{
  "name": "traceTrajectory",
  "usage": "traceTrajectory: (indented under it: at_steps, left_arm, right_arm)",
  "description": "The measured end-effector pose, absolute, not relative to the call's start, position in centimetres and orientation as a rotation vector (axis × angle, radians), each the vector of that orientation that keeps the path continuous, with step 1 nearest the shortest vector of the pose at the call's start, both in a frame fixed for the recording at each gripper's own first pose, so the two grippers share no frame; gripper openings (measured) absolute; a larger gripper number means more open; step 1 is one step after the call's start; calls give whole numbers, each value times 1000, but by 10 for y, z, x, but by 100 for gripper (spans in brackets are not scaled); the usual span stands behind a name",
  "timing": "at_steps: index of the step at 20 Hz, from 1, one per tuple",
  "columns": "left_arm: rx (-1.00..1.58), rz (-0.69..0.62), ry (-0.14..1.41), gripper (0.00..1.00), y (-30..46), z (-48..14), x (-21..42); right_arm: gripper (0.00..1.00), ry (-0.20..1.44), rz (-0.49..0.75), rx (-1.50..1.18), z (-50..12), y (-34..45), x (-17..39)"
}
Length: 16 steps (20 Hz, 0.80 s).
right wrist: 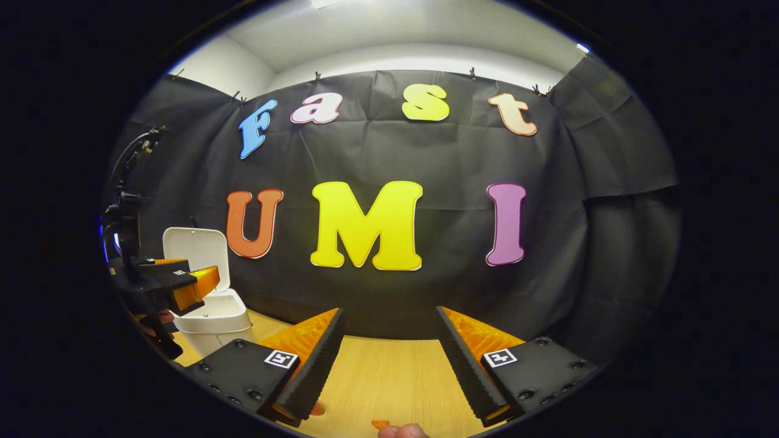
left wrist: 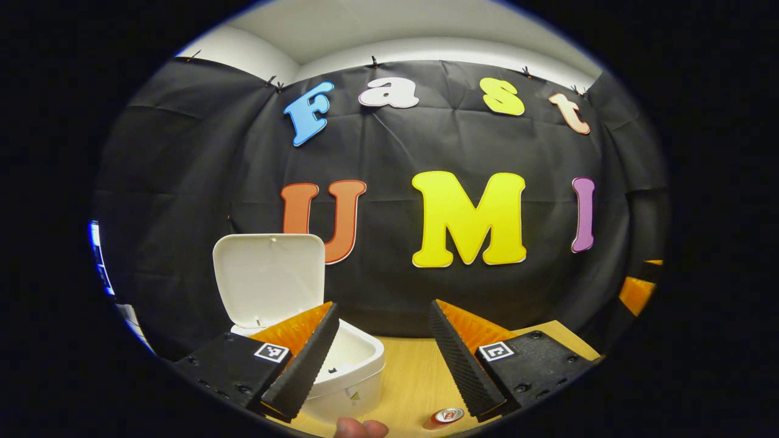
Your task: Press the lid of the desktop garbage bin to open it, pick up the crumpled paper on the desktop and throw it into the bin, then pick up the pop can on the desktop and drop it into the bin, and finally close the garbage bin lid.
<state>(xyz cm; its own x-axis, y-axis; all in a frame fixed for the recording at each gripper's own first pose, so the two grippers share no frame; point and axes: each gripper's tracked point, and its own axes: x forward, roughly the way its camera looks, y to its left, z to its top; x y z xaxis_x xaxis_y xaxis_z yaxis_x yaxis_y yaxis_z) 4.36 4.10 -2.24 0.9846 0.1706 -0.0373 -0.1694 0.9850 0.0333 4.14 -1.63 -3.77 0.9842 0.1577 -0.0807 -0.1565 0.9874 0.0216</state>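
1. Starting at the tongs: the left gripper (left wrist: 383, 340) shows at the bottom of the left gripper view with its fingers spread wide apart and nothing between them.
2. The right gripper (right wrist: 389, 347) sits at the bottom of the right gripper view, likewise spread and empty. The left gripper also shows at the left edge of that view, just in front of the bin.
3. The garbage bin (left wrist: 356, 374) stands at lower left of the left gripper view, partly behind the left finger. Its lid (left wrist: 268, 280) is raised upright, so the opening step looks done.
4. The pop can (left wrist: 448, 415) peeks in at the bottom edge of the left gripper view, just beside the right finger, on the wooden desktop (left wrist: 414, 371). Only its top end is visible.
5. I cannot pick out the crumpled paper; whether it lies inside the bin I cannot tell.
6. A fingertip (left wrist: 359, 427) of the holding hand shows at the very bottom of that view.
7. Handling, as a judgement: the can is likely light, thin-walled and smooth, so it may dent or slip. Taking it across the middle of its body with moderate squeeze seems safest.
8. The lid looks like light, stiff plastic on a hinge; a push on its upper edge should close it.
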Motion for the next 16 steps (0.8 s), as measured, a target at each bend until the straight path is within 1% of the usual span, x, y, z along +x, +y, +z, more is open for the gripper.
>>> traceTrajectory:
  at_steps: [3,6,11,16]
  left_arm:
    - [41,133,49,97,32,-28,30]
    - [37,108,68,97,23,-36,16]
    - [39,69,160,97,12,-69,-11]
    - [43,52,225,97,10,-88,-29]
  right_arm:
    - [95,148,162,23,-66,-26,39]
    - [94,217,194,10,-100,-29,35]
    - [95,363,251,-8,-171,-33,26]
    - [95,513,285,-19,-245,-33,15]
